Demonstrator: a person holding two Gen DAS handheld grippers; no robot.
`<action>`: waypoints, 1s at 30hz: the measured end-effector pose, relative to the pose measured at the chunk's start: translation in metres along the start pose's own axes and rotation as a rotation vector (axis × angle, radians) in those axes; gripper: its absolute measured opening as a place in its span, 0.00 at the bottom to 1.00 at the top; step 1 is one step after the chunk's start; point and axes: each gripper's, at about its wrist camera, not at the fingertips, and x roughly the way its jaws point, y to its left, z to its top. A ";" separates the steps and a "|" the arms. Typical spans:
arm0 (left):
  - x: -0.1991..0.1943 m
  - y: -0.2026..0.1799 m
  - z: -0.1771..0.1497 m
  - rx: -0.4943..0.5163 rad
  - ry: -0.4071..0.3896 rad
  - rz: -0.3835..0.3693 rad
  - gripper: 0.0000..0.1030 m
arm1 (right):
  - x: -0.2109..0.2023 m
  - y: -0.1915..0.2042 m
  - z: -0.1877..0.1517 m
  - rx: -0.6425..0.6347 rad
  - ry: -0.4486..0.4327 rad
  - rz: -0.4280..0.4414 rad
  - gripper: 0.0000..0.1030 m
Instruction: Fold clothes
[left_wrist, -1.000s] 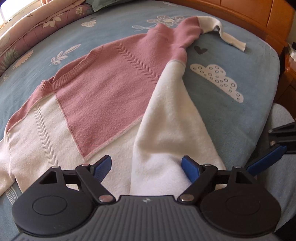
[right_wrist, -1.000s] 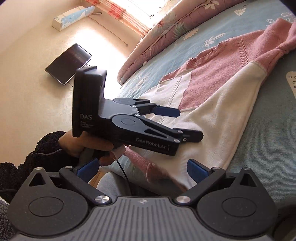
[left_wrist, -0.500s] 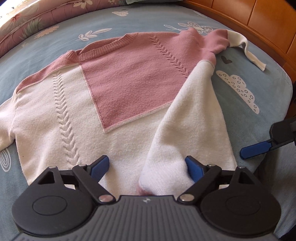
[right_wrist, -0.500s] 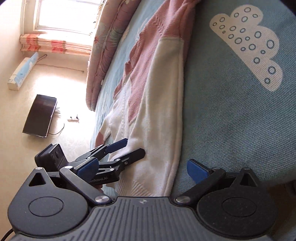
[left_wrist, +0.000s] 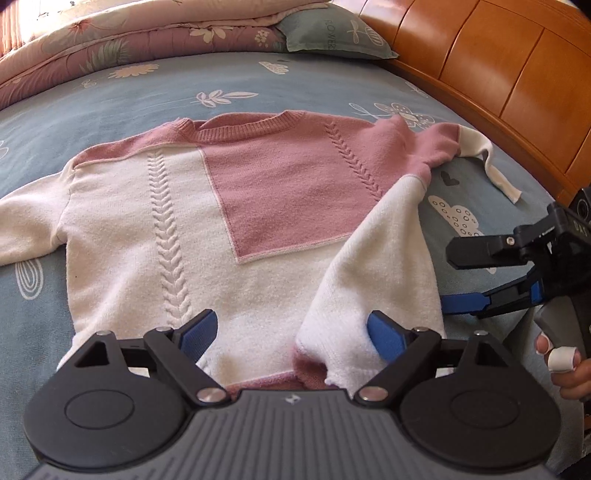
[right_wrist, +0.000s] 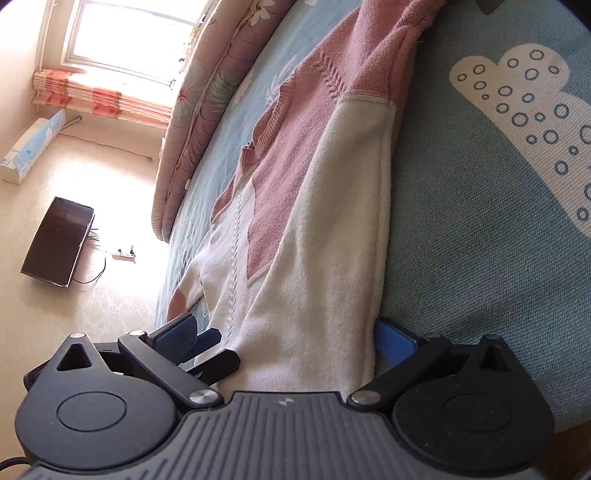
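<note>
Covering bed: flower-print blue sheet.

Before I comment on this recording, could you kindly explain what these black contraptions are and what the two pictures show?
They are hand-held two-finger grippers, one in each of a person's hands, each carrying a forward-looking fisheye camera. The left camera looks across a blue patterned bedsheet where a pink and cream knitted sweater lies flat, its lower right side folded inward. The left gripper is open at the hem, holding nothing. The right gripper, also open, straddles the folded cream edge. A folded floral quilt lies beyond.
</note>
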 end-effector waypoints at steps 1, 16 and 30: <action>-0.001 0.002 -0.003 -0.019 -0.003 -0.004 0.86 | -0.001 0.000 -0.002 -0.014 -0.011 0.004 1.00; -0.019 0.011 -0.007 -0.077 -0.055 -0.002 0.86 | 0.000 -0.001 -0.015 0.083 0.090 0.166 1.00; 0.001 -0.002 -0.017 -0.047 0.002 -0.003 0.86 | -0.002 -0.002 -0.009 0.056 -0.012 0.242 1.00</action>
